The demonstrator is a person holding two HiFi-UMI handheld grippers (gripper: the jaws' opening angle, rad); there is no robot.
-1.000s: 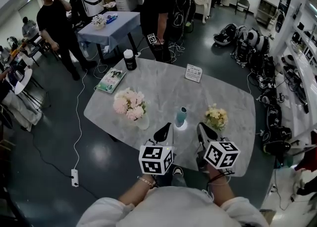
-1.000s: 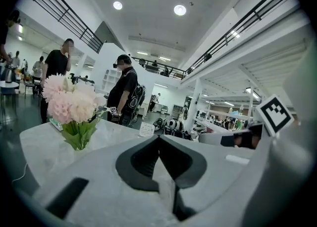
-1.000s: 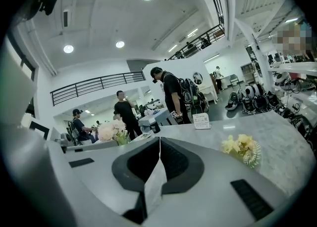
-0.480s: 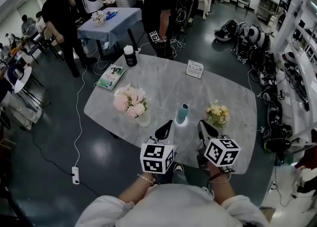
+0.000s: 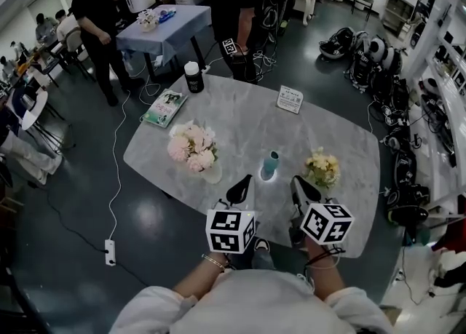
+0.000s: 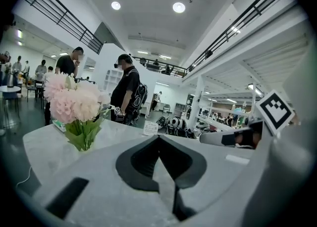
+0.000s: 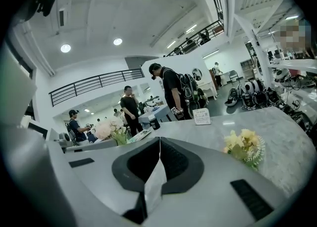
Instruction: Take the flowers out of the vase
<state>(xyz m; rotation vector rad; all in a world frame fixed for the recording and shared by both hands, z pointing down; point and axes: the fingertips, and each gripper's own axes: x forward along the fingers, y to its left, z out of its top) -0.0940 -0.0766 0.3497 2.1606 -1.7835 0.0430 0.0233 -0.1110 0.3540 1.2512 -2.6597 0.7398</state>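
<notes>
On the table (image 5: 240, 125): large flower bunch (image 5: 191, 148) at left, small vase (image 5: 270, 164) in the middle, smaller flower bunch (image 5: 322, 168) right of it, possibly lying flat. Behind them, a sign card (image 5: 290, 98). Book (image 5: 164, 108) and canister (image 5: 193, 77) at the far-left edge.

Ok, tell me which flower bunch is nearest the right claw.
The yellow bunch, just ahead of the right claw. The pink bunch stands further left, nearer the left claw.

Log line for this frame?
left gripper: shut, empty | right gripper: shut, empty | pink flowers: in vase | yellow flowers: on table
</notes>
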